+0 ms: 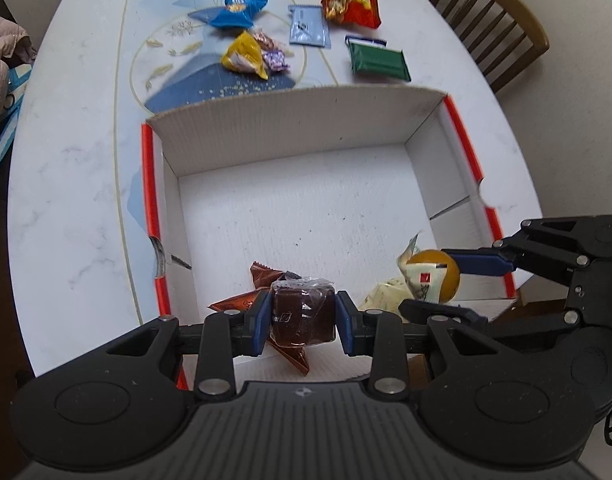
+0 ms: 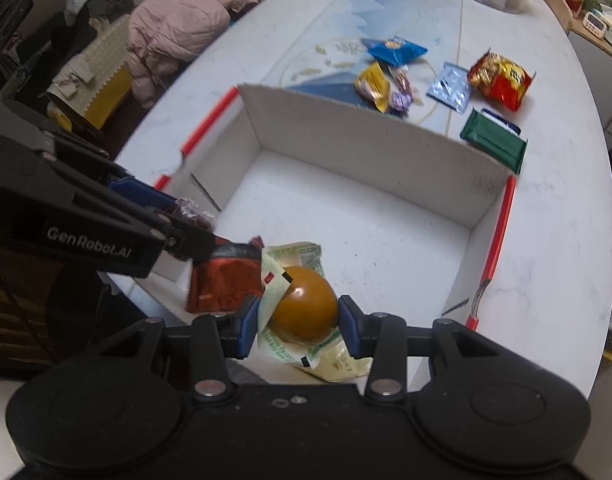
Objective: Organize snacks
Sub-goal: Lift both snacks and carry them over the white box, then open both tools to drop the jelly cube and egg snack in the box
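Inside the white cardboard box with orange edges [image 1: 293, 208], two wrappers already lay near the front wall. The left tongs [image 1: 303, 318] pinched a brown cube in clear wrap [image 1: 303, 316]; the right tongs [image 2: 297, 318] pinched an amber wrapped ball [image 2: 306, 304]. Both were over the box, not released. Six packets remained on the desk [image 1: 77, 128], beyond the box. The box's near wall was hidden.

The white marbled desk [image 1: 73, 152] carries an open cardboard box [image 1: 297, 120]. Beyond it lie a blue bag [image 1: 231, 12], yellow packet [image 1: 243, 56], silver sachet [image 1: 308, 26], red bag [image 1: 352, 4] and green pack [image 1: 378, 62].
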{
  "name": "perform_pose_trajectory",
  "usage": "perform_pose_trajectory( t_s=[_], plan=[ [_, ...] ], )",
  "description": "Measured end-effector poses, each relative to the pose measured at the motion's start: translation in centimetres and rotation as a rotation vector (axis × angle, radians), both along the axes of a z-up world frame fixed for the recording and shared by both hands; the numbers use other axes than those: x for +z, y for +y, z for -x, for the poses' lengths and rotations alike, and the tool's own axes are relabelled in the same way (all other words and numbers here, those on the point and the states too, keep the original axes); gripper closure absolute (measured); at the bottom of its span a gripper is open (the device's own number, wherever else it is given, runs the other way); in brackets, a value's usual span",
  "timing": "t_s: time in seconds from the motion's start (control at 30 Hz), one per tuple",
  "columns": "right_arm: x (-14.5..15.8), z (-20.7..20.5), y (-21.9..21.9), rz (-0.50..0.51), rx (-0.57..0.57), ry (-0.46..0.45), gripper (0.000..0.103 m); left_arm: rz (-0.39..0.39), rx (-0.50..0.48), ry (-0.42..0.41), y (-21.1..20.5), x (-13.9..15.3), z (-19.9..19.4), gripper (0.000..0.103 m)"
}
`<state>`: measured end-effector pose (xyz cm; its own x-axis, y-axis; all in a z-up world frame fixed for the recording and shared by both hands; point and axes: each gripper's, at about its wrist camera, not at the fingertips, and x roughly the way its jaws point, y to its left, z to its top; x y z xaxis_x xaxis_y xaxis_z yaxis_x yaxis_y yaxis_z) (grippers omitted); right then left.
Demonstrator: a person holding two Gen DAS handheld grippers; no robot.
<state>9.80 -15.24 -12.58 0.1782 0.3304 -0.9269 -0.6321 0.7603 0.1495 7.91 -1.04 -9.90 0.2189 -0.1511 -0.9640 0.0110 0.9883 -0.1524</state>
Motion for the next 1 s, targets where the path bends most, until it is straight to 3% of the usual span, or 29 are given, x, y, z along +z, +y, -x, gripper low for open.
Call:
perform_pose_trajectory(
  t_s=[0.5,1.0],
  plan=[
    [-4.6,-0.1,0.2,0.078,-0.021,0.027,0.062,-0.048,-0.037,0.043,-1.5,-4.2,-0.3,0.07],
    [-4.4,-0.4,-0.2,0.056,-0.058,0.026,0.06,-0.045,-0.038,0.03,-1.1,-4.9,-0.3,0.069]
  ],
)
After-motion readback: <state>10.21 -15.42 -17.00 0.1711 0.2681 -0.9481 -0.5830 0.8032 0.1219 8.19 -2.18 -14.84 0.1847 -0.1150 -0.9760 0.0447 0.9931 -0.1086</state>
